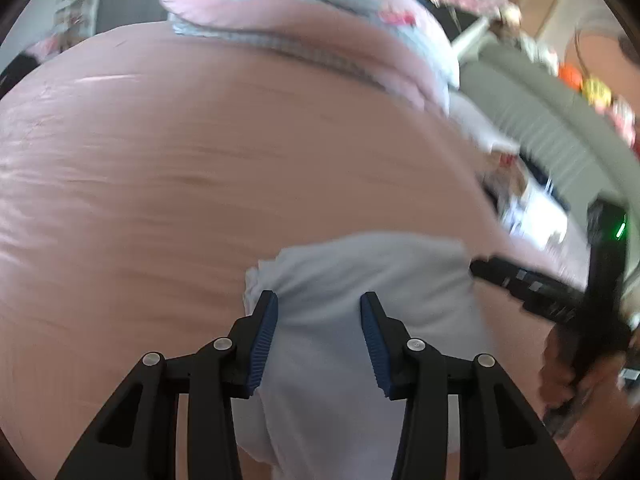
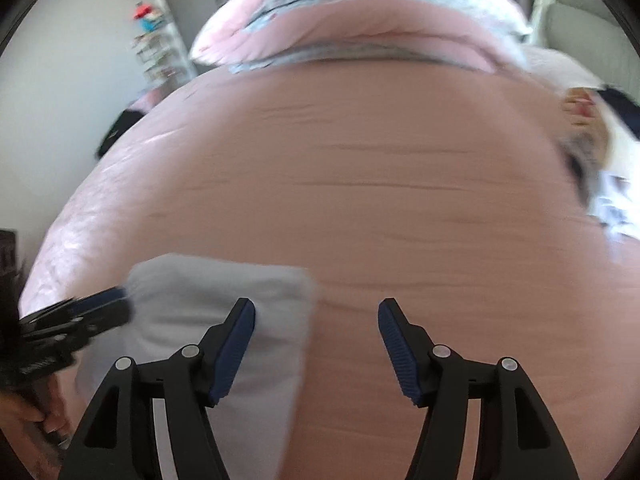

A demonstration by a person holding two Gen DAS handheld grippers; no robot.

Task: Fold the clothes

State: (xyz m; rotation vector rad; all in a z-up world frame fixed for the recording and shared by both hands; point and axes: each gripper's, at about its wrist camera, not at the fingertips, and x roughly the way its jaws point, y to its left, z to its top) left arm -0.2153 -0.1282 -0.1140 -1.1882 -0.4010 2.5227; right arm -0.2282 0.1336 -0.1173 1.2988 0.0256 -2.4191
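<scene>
A folded pale grey-white garment (image 1: pixel 360 320) lies on the pink bed sheet (image 1: pixel 160 180). My left gripper (image 1: pixel 319 304) is open, hovering over the garment with a finger on each side of its middle. My right gripper shows in the left wrist view (image 1: pixel 480 270) at the garment's right edge. In the right wrist view the garment (image 2: pixel 208 300) lies at lower left. My right gripper (image 2: pixel 316 310) is open over the garment's right edge and the bare sheet (image 2: pixel 400 180). My left gripper appears there (image 2: pixel 116 300) at the garment's left edge. Both views are motion-blurred.
A pink and grey folded quilt or pillow pile (image 1: pixel 304 20) lies at the far end of the bed (image 2: pixel 360 12). More clothes lie at the bed's right edge (image 2: pixel 600 184). A grey sofa (image 1: pixel 540 112) stands to the right. A shelf (image 2: pixel 156 52) stands by the wall.
</scene>
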